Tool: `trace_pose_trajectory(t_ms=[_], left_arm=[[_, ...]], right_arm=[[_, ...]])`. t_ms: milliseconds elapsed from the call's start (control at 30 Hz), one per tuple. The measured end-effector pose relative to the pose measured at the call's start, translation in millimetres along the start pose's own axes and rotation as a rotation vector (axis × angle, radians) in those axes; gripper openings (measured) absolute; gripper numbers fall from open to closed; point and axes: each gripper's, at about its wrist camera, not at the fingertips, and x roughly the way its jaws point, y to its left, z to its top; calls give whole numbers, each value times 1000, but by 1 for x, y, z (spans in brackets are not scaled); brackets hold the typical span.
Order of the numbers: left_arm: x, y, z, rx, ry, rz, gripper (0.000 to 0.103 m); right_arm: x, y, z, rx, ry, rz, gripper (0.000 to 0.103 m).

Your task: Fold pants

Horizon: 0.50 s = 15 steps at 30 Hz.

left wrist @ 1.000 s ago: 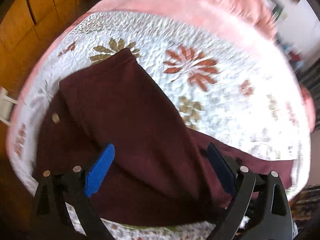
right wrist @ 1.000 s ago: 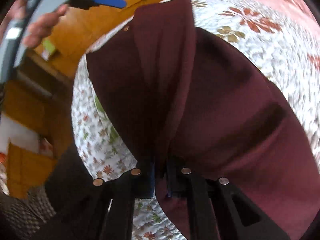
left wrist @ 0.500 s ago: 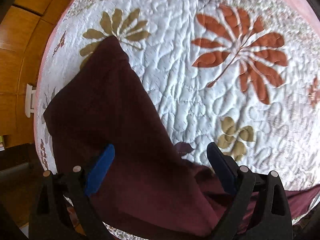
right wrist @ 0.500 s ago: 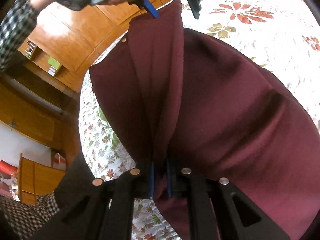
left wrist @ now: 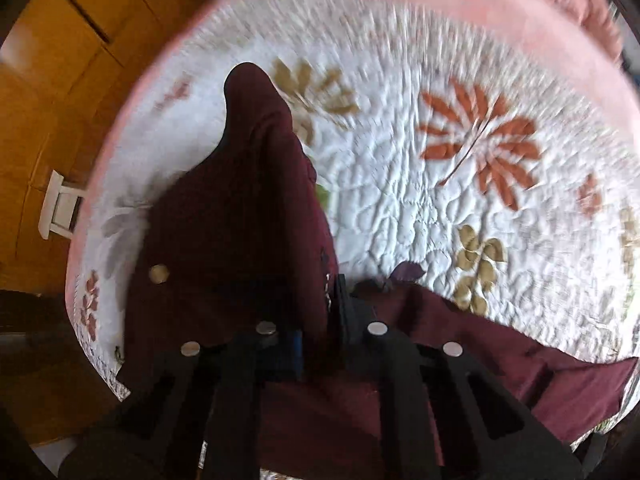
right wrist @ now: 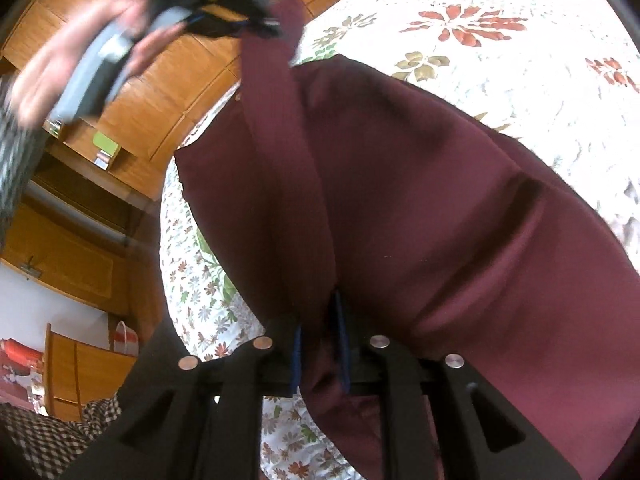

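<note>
The dark maroon pants [left wrist: 240, 240] lie on a white floral quilt [left wrist: 400, 200], with a pale button [left wrist: 159, 273] near the waist. My left gripper [left wrist: 320, 320] is shut on a raised ridge of the fabric, which peaks ahead of it. In the right wrist view the pants [right wrist: 440, 220] spread to the right. The right gripper [right wrist: 320, 344] has a bunched fold between its blue pads, and its jaws are opening slightly while still touching the cloth. At the top left of that view the left gripper [right wrist: 272, 26], held in a hand [right wrist: 52, 68], pinches the far corner of the pants.
A pink blanket [left wrist: 440, 8] covers the far part of the bed. Wooden cabinets [right wrist: 160, 80] stand close to the bed's left side, and the quilt's edge [right wrist: 192, 280] drops off there. A checked sleeve [right wrist: 48, 436] shows at the lower left.
The left gripper went from wide open over the pants to shut on a fold, which now stands up in a ridge. The right gripper's pads have parted a little around their fold.
</note>
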Motion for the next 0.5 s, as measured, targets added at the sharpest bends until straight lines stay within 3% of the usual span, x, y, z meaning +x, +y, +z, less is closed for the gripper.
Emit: trace_pose_trajectory(t_ms=[100, 200, 300, 367, 500], left_arm=[[-36, 28, -40, -53, -141, -33, 12], [-49, 56, -86, -124, -220, -49, 14], [-38, 80, -123, -231, -239, -84, 16], [-10, 102, -146, -315, -200, -114, 17], [39, 124, -171, -425, -139, -215, 22]], right_arm=[[-5, 3, 0, -6, -8, -7, 15], [-8, 7, 1, -6, -11, -4, 16], [-3, 15, -1, -31, 15, -38, 24], [0, 18, -3, -35, 34, -55, 30], [-2, 22, -11, -21, 54, -42, 52]])
